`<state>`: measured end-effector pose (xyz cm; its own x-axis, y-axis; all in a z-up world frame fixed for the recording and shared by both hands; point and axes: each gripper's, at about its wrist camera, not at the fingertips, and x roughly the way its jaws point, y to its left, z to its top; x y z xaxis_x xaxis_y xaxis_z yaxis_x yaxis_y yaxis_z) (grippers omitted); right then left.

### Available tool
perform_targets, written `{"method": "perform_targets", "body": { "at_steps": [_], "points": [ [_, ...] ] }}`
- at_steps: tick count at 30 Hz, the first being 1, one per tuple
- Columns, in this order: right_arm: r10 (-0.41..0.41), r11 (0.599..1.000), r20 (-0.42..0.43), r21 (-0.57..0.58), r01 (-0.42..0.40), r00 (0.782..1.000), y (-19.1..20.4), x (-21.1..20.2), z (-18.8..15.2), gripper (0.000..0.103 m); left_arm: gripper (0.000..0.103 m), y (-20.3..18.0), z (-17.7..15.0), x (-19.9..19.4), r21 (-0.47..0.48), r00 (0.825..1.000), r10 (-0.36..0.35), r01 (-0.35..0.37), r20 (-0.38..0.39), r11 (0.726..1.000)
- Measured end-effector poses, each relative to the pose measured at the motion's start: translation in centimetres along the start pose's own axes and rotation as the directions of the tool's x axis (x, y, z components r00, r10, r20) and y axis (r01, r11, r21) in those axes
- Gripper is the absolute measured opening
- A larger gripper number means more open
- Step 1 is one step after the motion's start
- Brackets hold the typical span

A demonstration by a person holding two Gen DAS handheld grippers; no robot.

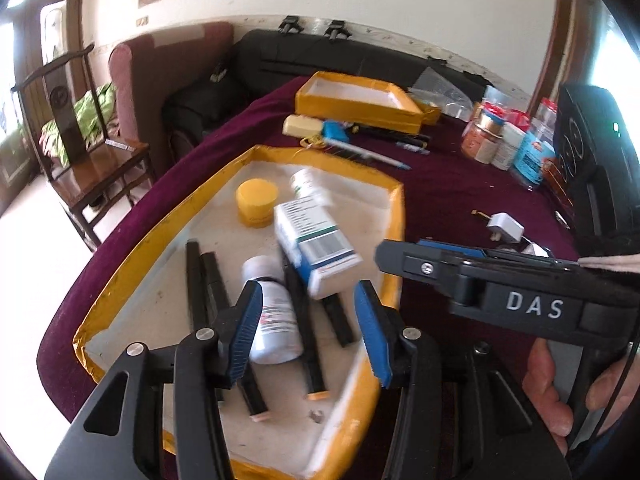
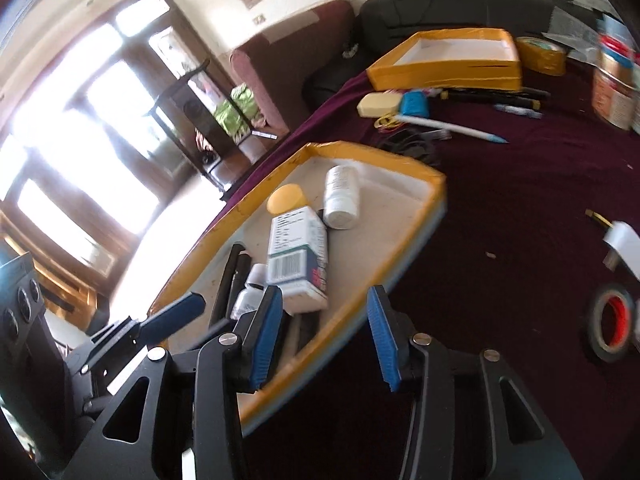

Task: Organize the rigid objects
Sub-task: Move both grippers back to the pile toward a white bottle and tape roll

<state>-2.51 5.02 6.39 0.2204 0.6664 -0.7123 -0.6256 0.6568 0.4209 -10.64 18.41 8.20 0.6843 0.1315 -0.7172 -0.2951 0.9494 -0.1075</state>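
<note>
The left gripper (image 1: 308,328) was open, with nothing between its blue pads (image 1: 246,330). It hung over the near end of a yellow-edged tray (image 1: 394,216). The right gripper (image 2: 326,336) was open too and held nothing. It hung over the near right rim of the same tray, and a hand (image 1: 560,392) held its handle.

Just beyond the left gripper, a white bottle (image 1: 272,312) lay on its side in the tray. Its long side ran away from the camera, with its cap at the far end. Black sticks (image 1: 200,280) lay beside it and under it, and they ran the same way, near to far. A blue and white box (image 1: 316,248) lay across some of the sticks, tilted, with its long side slanting from far left to near right. Past the box lay a second white bottle (image 2: 340,196), also on its side and pointing away. A round yellow lid (image 1: 256,202) sat flat next to it.

The tray rested on a dark red cloth (image 1: 460,192). Farther off on the cloth were pens (image 1: 372,154) lying sideways and another yellow tray (image 1: 360,104).
</note>
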Motion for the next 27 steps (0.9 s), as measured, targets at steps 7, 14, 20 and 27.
{"method": "perform_targets", "body": {
  "at_steps": [7,14,20,27],
  "points": [
    [-0.006,0.998,0.079,0.065,0.001,0.997,-5.2,-6.1,-2.3,0.043,0.056,-4.7,0.1,-0.6,0.098,0.999,-0.044,0.042,0.016,0.994],
    [-0.185,0.967,0.194,0.211,0.143,0.963,-12.8,-15.0,-6.3,0.043,0.056,-9.2,-1.2,0.5,0.186,0.995,-0.101,0.104,-0.027,0.977],
    [-0.379,0.879,0.206,0.384,0.281,0.902,-20.6,-18.7,-10.1,0.056,0.056,-11.4,-2.2,1.2,0.237,0.991,-0.115,0.128,-0.068,0.963],
    [-0.233,0.906,0.163,0.395,0.153,0.959,-21.8,-17.4,-12.2,0.058,0.056,-12.3,-2.8,1.4,0.262,0.99,-0.111,0.129,-0.083,0.956]
  ]
}}
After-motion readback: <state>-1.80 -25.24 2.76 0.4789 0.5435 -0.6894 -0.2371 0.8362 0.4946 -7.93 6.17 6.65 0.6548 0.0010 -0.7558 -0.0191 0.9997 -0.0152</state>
